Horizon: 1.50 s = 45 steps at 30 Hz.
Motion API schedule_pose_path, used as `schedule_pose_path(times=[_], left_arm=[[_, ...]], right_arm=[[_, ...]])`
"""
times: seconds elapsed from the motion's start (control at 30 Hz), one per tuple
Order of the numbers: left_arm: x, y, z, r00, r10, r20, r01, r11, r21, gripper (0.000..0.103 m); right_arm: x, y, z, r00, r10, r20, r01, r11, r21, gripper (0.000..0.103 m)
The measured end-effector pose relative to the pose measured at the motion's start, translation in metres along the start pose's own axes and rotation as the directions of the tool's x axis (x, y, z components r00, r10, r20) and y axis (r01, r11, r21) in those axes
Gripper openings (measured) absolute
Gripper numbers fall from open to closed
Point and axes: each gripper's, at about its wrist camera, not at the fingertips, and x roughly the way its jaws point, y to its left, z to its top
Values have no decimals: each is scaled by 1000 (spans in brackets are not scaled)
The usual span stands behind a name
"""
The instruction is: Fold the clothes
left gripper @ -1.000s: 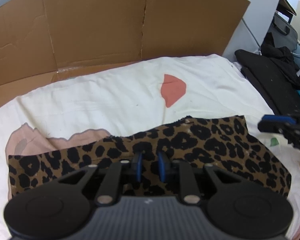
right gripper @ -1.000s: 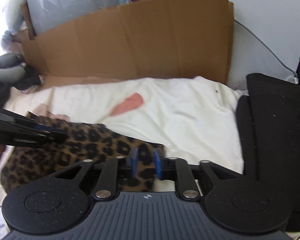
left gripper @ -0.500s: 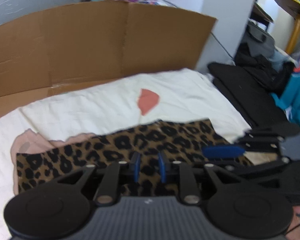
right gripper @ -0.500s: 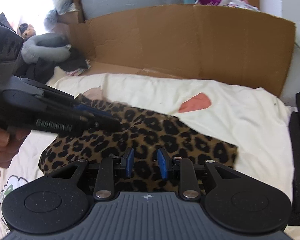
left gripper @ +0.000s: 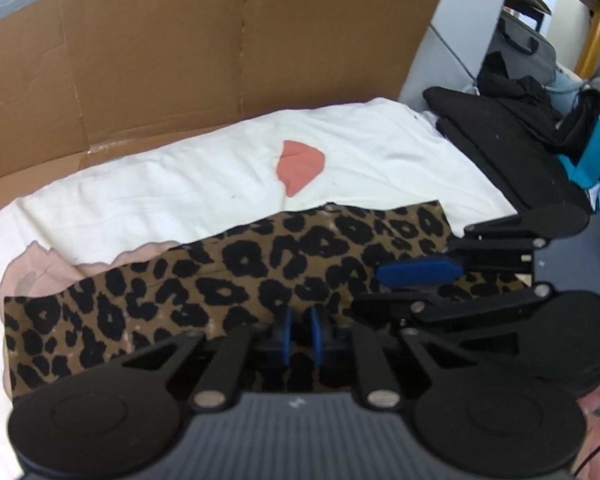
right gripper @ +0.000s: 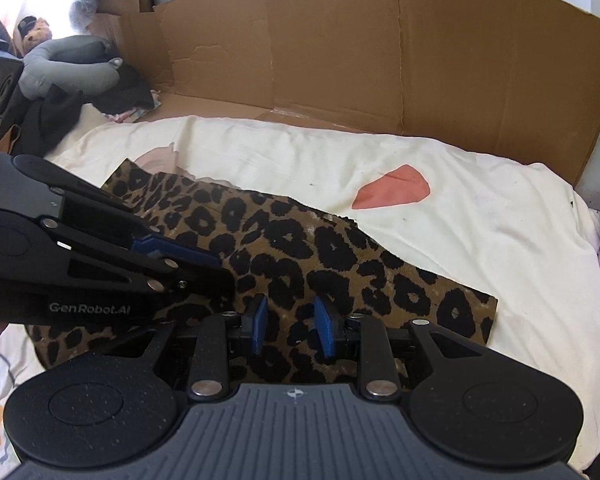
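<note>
Both grippers hang over the leopard cloth point(left gripper: 228, 276): left gripper point(left gripper: 299, 336) closing (nothing visibly pinched), right gripper point(right gripper: 291, 330) released. Better grab the near hem squarely.

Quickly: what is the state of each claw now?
Left claw: nearly closed, just been closing above the leopard cloth; whether it pinches cloth cannot be told.
Right claw: open, holding nothing.
</note>
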Motion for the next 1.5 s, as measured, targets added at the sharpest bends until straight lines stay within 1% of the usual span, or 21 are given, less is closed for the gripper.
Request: schedule_pose_path(times=[0.07,0.13,0.33,0.5,0.6,0.63,0.67,0.83,1.03,1.3,1.5], left_arm=[[-5,1,0,1000,0,16,0,1000,-12,11],[-10,0,-1,999,14,33,-14,1000,-1,11],[-8,3,-2,1000,5,14,-5,1000,7,11],[-1,3,0,1000,16,-14,-15,1000,26,10],[1,5,0,1000,19,-20,-19,1000,25,8],[1,6,0,999,26,-23,-26,999,22,3],[2,7,1,999,35,-25,-34,999,17,3],[4,15,5,999,33,-31,-34,999,-25,3],[4,16,5,999,29,-37,-29,999,-22,3],[7,20,7,999,17,-45,-18,999,-29,3],[7,21,7,999,15,-44,-16,999,-34,3]], right_arm=[[1,-1,3,1000,0,0,0,1000,7,32],[0,-3,5,1000,1,-3,-1,1000,18,32],[-19,0,4,1000,30,9,-30,999,30,32],[-34,17,-5,999,41,22,-40,999,-17,33],[-36,29,-17,999,49,7,-49,998,-47,34],[-36,31,-21,999,47,1,-47,997,-59,36],[-36,34,-25,999,44,-1,-44,996,-74,40],[-41,38,-41,1000,14,-2,-14,989,-146,41],[-51,24,-57,1000,-13,-16,10,986,-164,41],[-77,-1,-85,998,-53,-17,50,986,-158,41],[-85,-10,-92,997,-75,-20,71,985,-159,39]])
